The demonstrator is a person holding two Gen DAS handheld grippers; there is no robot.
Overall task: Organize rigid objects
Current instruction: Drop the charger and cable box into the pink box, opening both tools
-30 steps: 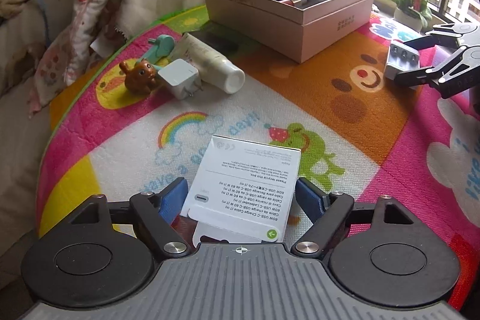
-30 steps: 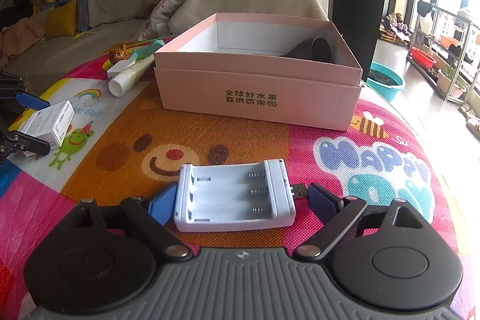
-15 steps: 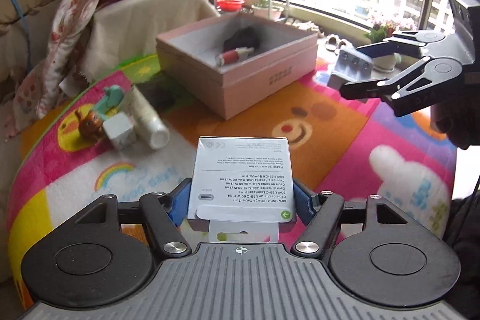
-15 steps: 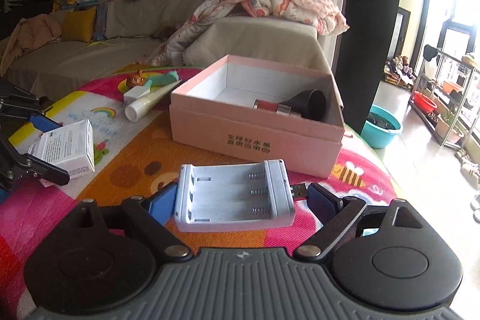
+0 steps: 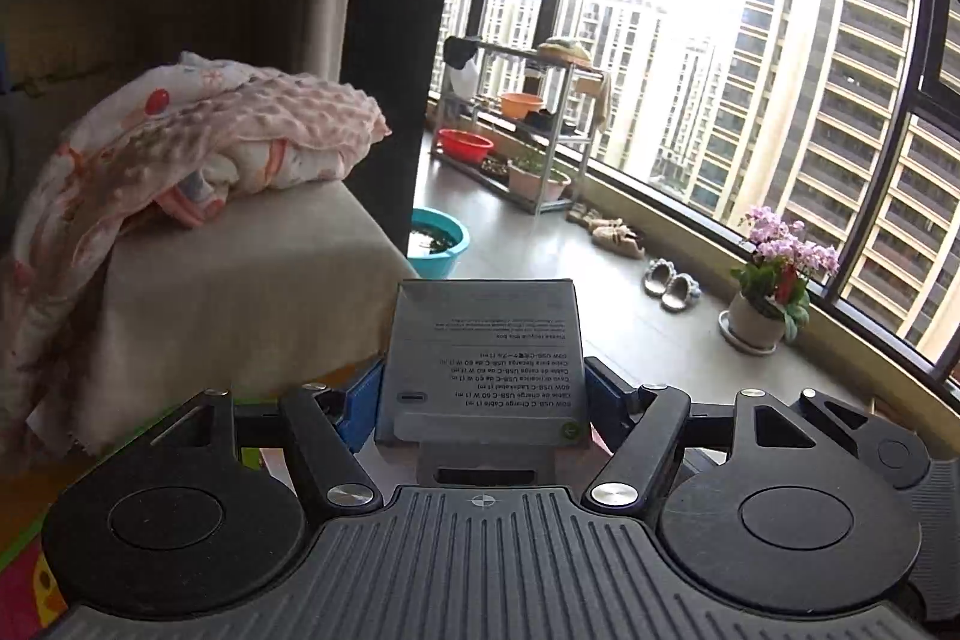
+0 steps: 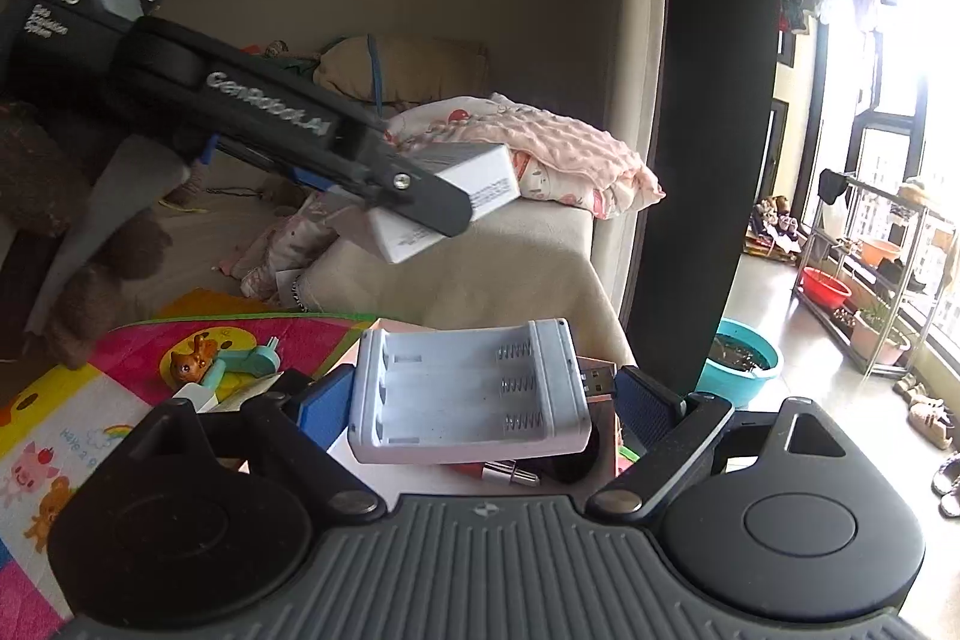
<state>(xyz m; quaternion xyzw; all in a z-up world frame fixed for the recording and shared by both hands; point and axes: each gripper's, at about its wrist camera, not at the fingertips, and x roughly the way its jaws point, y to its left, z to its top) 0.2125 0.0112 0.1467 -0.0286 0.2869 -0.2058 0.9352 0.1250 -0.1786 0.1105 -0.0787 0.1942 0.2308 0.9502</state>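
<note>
White cable box (image 5: 485, 358) now lifted higher.

Ahead of my right hand-held gripper (image 6: 480, 391), my left hand-held gripper (image 6: 414, 184) crosses up-left with its white cardboard box (image 6: 447, 196); open air lies between, and the dark pillar (image 6: 720, 100) stands right.

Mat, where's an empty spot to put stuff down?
The mat is bare at its left edge, on the rainbow and pig prints, left of the brown toy. The pink strip between that toy and the sofa looks free too. It is crowded where the brown toy, teal toy and tube bunch beside the charger.
</note>
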